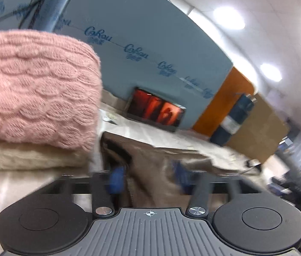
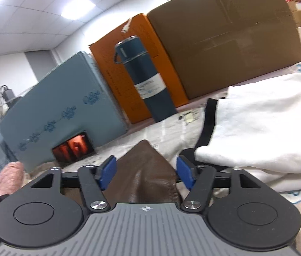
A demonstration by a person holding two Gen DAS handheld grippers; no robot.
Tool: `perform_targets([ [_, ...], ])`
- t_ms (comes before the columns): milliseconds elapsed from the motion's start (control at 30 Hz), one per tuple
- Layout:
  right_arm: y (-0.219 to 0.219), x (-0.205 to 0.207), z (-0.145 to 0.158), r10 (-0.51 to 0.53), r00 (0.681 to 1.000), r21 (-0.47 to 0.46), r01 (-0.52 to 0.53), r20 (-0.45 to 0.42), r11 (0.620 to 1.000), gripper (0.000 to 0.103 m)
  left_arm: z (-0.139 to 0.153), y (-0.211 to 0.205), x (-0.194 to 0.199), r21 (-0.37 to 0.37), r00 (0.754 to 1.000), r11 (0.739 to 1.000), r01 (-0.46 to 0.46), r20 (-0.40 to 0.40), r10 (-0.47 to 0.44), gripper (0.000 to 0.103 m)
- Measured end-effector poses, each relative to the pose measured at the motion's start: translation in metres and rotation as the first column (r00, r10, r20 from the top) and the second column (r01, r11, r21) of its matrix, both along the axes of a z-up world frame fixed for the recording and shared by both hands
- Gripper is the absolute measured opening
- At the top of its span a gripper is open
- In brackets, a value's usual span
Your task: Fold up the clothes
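A brown garment (image 1: 150, 166) lies on the pale cloth-covered table; in the right wrist view its pointed corner (image 2: 144, 170) rises between the blue pads. My left gripper (image 1: 148, 179) is open, its blurred blue pads on either side of the brown cloth. My right gripper (image 2: 146, 170) is open, the brown corner between its pads without being pinched. A folded pink knit sweater (image 1: 33, 89) sits on a folded cream knit (image 1: 28, 155) at the left. A folded white garment with a black band (image 2: 267, 128) lies at the right.
A grey-blue box (image 2: 65, 115) with a small lit screen (image 2: 73, 149) stands at the back. An orange box (image 2: 141, 68), a dark blue thermos (image 2: 148, 81) and a large cardboard box (image 2: 231, 38) stand behind the table.
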State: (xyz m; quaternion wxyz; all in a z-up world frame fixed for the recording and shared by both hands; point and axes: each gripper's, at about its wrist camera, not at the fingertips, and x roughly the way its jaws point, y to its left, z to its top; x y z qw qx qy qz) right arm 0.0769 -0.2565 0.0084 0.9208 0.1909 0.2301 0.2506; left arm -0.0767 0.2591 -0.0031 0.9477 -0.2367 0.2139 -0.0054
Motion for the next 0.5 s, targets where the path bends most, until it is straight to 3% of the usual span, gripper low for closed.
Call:
perform_targets([
  [33, 0.000, -0.001, -0.001, -0.015, 1.000, -0.007, 0.015, 0.002, 1.000, 0.050, 0.000, -0.002, 0.002, 0.033, 1.000, 0.999, -0.018, -0.009, 0.018, 0.012],
  [133, 0.001, -0.002, -0.004, -0.027, 1.000, -0.030, 0.027, 0.009, 0.999, 0.046, 0.001, -0.007, 0.004, 0.079, 1.000, 0.997, -0.023, 0.009, 0.022, 0.007],
  [233, 0.005, -0.004, -0.005, -0.034, 0.999, -0.073, 0.036, 0.022, 0.997, 0.043, 0.005, -0.012, 0.007, 0.126, 0.998, 0.992, -0.024, 0.060, 0.016, 0.005],
  [500, 0.010, -0.003, -0.008, -0.043, 0.999, -0.127, 0.045, 0.012, 0.991, 0.043, -0.003, -0.017, 0.027, 0.220, 0.997, 0.974, -0.044, -0.048, 0.056, 0.009],
])
